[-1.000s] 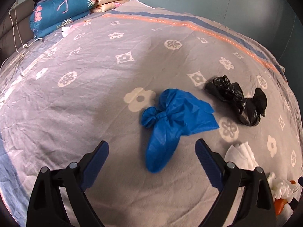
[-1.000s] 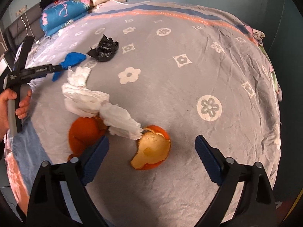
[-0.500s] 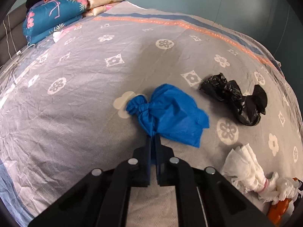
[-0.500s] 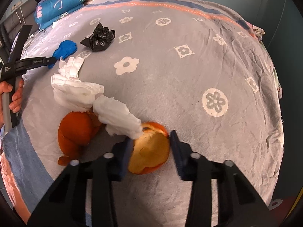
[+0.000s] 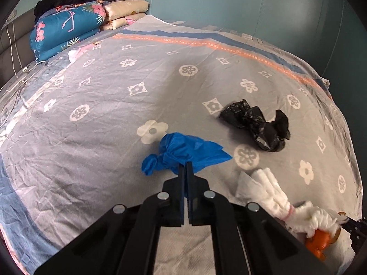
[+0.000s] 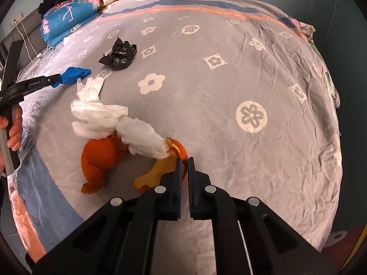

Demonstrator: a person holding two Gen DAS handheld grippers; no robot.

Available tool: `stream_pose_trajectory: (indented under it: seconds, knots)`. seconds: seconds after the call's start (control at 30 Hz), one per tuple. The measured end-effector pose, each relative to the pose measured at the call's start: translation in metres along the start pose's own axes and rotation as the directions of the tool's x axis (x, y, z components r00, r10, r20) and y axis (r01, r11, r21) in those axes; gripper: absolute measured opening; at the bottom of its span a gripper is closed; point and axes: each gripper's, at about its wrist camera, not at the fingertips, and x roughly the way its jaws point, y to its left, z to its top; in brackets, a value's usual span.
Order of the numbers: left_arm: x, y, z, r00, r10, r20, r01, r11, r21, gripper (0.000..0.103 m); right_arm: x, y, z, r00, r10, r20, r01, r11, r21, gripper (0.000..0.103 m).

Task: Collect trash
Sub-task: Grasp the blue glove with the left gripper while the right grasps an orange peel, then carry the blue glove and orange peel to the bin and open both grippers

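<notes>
My left gripper point(image 5: 186, 163) is shut on a blue shoe cover point(image 5: 183, 152) and holds it just above the grey bed cover; it also shows in the right wrist view point(image 6: 73, 74). My right gripper point(image 6: 184, 159) is shut on an orange peel piece point(image 6: 160, 169). A second orange peel point(image 6: 101, 155) lies to its left. Crumpled white tissues point(image 6: 110, 119) lie against both peels and also show in the left wrist view point(image 5: 270, 190). A crumpled black plastic bag point(image 5: 259, 123) lies farther back, seen in the right wrist view too point(image 6: 119, 53).
The grey flowered bed cover point(image 5: 103, 105) spans both views. Folded quilts and pillows point(image 5: 68, 29) are stacked at the far left by the headboard. The bed's right edge point(image 6: 330, 105) drops off towards the floor.
Both grippers went from wide open to shut. The left one closed on the blue shoe cover and lifted it a little. The right one closed on the orange peel piece.
</notes>
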Motion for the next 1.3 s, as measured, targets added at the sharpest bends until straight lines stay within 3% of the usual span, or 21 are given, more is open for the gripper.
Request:
stream_pose_trajectory:
  seconds: [0.27,0.53,0.9,1.3]
  knots:
    - [-0.028,-0.006,-0.013,0.998,-0.064,0.007,0.065,0.997,-0.036,0.001,-0.018,-0.009,-0.007,0.999,0.028,0.026,-0.029,0.999,0.027,0.004]
    - [-0.068,-0.017,-0.020,0.987,-0.144,0.066,0.147,0.988,-0.050,0.001,-0.047,-0.018,-0.009,0.996,0.033,0.088,-0.037,0.999,0.038,0.004]
    - [-0.121,-0.028,-0.042,0.975,-0.195,0.103,0.202,0.978,-0.057,0.001,-0.084,-0.020,-0.015,0.987,0.065,0.144,-0.068,0.998,0.018,0.003]
    - [-0.190,-0.063,-0.073,0.958,-0.243,0.153,0.246,0.969,-0.003,0.001,-0.149,-0.031,-0.036,0.970,0.086,0.226,-0.089,0.996,0.005,0.003]
